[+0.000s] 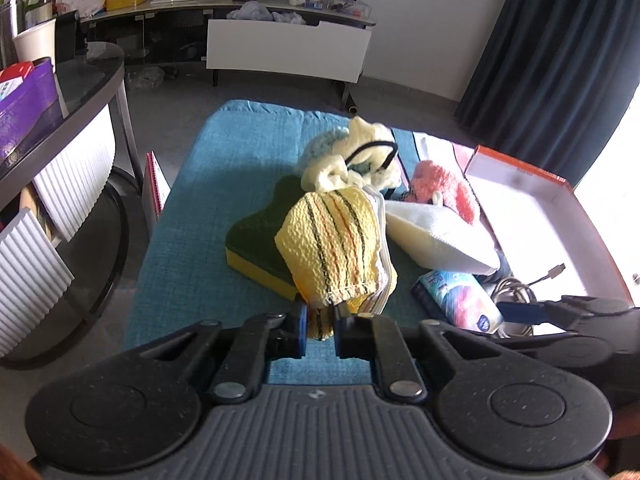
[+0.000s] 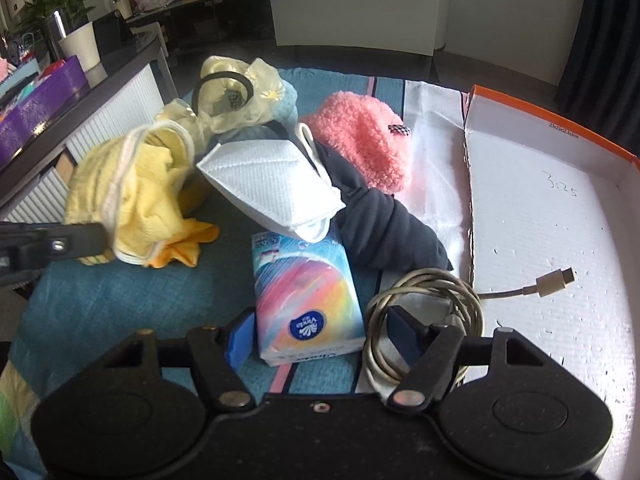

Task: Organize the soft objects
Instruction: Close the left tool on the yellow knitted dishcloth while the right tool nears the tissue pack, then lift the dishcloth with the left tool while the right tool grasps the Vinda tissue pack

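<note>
A yellow knitted cloth with dark and orange stripes is bunched up, its lower edge pinched and lifted. Under it lies a sponge, green on top and yellow below, flat on the teal cover. Behind it sits a pale yellow gauzy hair tie with a dark elastic loop. A white folded face mask leans over a dark grey cloth beside a pink fluffy piece. A rainbow-printed tissue pack lies flat in front, near a coiled cable.

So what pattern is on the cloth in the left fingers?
Yellow cloth with dark and orange stripes; left wrist view.
</note>
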`<state>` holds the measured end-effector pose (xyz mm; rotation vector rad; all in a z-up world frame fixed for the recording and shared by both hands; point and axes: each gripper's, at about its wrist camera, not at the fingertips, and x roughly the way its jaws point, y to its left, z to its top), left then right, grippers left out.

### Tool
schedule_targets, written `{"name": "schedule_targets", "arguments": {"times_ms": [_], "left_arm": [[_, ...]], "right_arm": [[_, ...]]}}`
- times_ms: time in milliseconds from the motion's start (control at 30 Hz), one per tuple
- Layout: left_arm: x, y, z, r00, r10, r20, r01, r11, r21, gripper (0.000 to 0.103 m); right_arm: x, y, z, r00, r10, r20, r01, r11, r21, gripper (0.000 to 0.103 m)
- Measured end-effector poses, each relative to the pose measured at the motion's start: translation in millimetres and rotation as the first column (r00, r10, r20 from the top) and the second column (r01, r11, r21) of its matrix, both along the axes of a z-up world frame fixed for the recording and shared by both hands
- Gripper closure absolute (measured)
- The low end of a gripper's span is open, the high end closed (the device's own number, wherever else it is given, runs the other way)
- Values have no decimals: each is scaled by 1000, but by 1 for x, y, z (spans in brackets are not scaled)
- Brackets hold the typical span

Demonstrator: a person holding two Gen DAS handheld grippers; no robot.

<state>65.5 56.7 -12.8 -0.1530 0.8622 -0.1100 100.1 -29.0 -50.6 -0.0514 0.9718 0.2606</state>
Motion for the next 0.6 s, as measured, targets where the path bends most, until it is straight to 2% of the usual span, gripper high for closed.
{"name": "schedule_targets", "arguments": {"times_ms": [100, 200, 467, 600], "left_arm": [[-2, 5, 5, 1000, 0, 4, 1, 999, -32, 89], [-4, 8, 7, 1000, 3, 7, -3, 998, -57, 89], [-2, 12, 14, 1000, -27, 13, 29, 988, -150, 88], [-3, 9, 14, 999, -35, 18, 38, 988, -151, 89]], "right_arm": [[0, 3, 0, 1000, 13, 8, -13, 1000, -11, 24], [-4, -2, 1, 1000, 3, 14, -3, 1000, 21, 27], [-19, -9, 13, 999, 24, 35, -27, 995, 97, 28], [-29, -9, 21, 996, 55, 64, -61, 993, 97, 29]]}}
